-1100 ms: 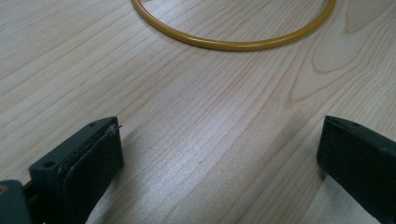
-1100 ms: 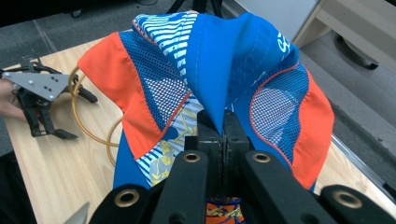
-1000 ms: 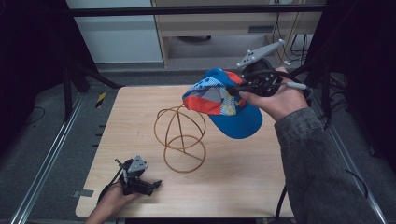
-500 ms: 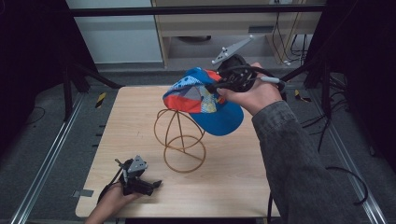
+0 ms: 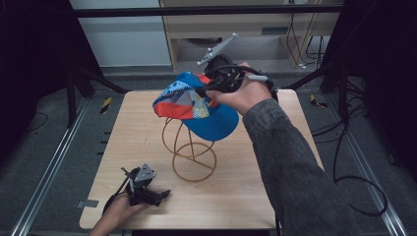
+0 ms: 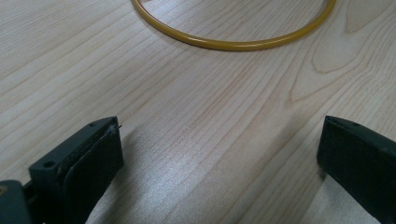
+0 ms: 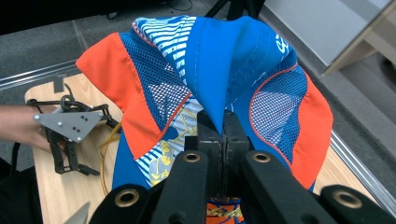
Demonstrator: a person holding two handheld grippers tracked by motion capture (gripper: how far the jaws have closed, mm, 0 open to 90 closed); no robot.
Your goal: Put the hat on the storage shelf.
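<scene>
- High view: we see the whole table (image 5: 147, 123), light wood, w/ the right gripper (image 5: 216, 86) held up over its far half, and the cap (image 5: 196, 105) hanging from it just above the stand (image 5: 193, 147).
- Right gripper view gives what the high view can't: jaws pressed together on a pinched fold of the cap's blue crown fabric (image 7: 219, 70), tight.
- Same view shows the cap's makeup: orange solid panels, blue mesh panels, a striped and a yellow-scribble print; soft and crumpled (no firm shape while it hangs).
- Left gripper (image 5: 142, 189) lies on the table's near left corner in a hand, near the stand's base; in the right gripper view it sits at the left edge (image 7: 70, 140).
- Left gripper view: jaws wide apart, nothing but bare wood grain between them, and ahead an arc of the stand's base ring (image 6: 233, 42).
- Stand: thin golden wire, round base ring, looped hoops rising to a dome; glossy, smooth.
- Stand's dome carries nothing; cap is over it, and we can't tell if it touches the top hoop.
</scene>
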